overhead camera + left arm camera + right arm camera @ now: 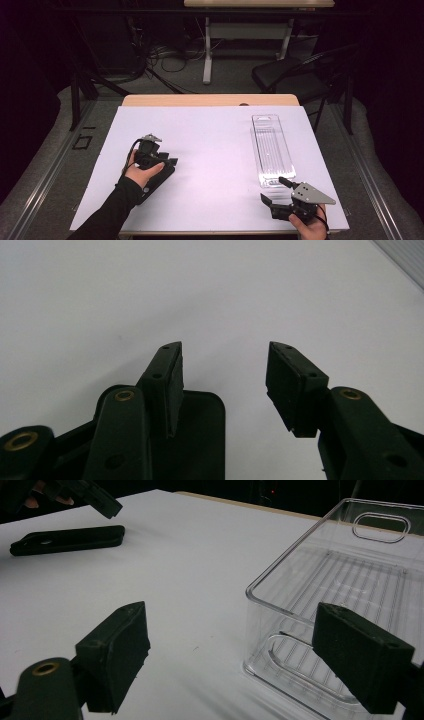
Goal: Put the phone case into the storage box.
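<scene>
A flat black case (161,179) with rounded corners lies on the white table cover at the left. My left gripper (169,162) hovers just over it, open; in the left gripper view the case (200,435) sits under the near jaw and nothing lies between the fingertips of the gripper (225,355). My right gripper (274,190) stands open by the table's front right corner, close to the near end of a clear plastic bin (272,150). In the right gripper view the gripper (232,610) is open, holding nothing, with the bin (350,570) behind its right jaw. Far off lies the case (70,539).
The white cover (210,150) spans most of the wooden table (210,100). Beyond the far edge stand a black chair (295,75) and a desk leg with cables on the floor. The bin holds nothing.
</scene>
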A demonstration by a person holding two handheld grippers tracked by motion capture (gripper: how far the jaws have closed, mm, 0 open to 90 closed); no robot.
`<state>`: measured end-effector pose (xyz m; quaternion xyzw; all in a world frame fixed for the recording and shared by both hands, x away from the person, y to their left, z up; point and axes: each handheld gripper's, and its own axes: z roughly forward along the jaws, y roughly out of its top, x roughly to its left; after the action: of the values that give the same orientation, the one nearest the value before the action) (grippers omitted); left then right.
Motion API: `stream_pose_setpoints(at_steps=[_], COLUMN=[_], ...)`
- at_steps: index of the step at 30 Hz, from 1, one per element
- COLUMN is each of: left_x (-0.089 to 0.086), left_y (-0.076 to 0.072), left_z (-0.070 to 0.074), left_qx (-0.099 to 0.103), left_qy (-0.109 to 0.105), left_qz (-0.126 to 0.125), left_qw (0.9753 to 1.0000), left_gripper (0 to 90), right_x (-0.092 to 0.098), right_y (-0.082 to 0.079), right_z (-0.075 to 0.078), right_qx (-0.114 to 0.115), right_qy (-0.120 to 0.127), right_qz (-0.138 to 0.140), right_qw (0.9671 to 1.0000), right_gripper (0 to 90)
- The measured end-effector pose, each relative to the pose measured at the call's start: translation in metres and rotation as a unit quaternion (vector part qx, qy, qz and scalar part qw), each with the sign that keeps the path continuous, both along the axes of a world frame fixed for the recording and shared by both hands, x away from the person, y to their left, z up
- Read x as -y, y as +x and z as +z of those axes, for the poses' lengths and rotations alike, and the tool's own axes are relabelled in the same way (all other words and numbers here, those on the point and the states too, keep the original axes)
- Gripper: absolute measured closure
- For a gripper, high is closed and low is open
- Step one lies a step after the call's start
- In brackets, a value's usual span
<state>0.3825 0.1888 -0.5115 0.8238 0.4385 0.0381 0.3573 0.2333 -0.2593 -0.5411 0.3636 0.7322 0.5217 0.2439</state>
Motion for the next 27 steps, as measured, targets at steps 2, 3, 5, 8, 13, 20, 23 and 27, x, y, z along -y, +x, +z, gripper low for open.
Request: stream_pose_setpoints(at_steps=[2,3,5,8,13,20,23,27], left_x=[-0.001,-0.003,-0.005,-0.007,-0.011,-0.019,-0.019,-0.021], left_y=[-0.003,-0.005,-0.009,-0.013,-0.016,-0.021,-0.023,-0.025], left_z=[0.004,0.007,0.012,0.017,0.023,0.033,0.035,0.036], left_qx=[0.012,0.015,0.022,0.019,0.009,0.006,0.001,-0.005], left_qy=[0.000,-0.001,0.000,0.006,0.016,0.029,0.032,0.032], left_qz=[-0.001,-0.006,-0.011,-0.014,-0.007,-0.015,-0.018,-0.020], left_qw=[0.9999,0.9999,0.9997,0.9997,0.9998,0.9995,0.9993,0.9993], left_gripper=[47.2,46.6,45.5,44.6,36.7,25.9,22.8,19.3], right_x=[0.000,0.000,0.000,0.000,0.000,-0.001,-0.001,-0.002], right_y=[0.000,-0.001,0.000,-0.001,-0.001,-0.001,-0.001,-0.001], right_z=[0.000,0.000,0.000,0.000,0.000,0.000,0.000,0.001], right_qx=[0.001,0.001,0.000,0.001,0.001,0.001,0.002,0.005], right_qy=[-0.001,-0.001,-0.001,0.000,-0.001,-0.001,0.000,-0.001], right_qz=[0.000,-0.001,0.000,-0.001,-0.001,0.000,0.000,0.000], right_qw=[1.0000,1.0000,1.0000,1.0000,1.0000,1.0000,1.0000,1.0000], right_gripper=[14.5,14.5,14.5,14.5,14.5,14.5,14.5,14.5])
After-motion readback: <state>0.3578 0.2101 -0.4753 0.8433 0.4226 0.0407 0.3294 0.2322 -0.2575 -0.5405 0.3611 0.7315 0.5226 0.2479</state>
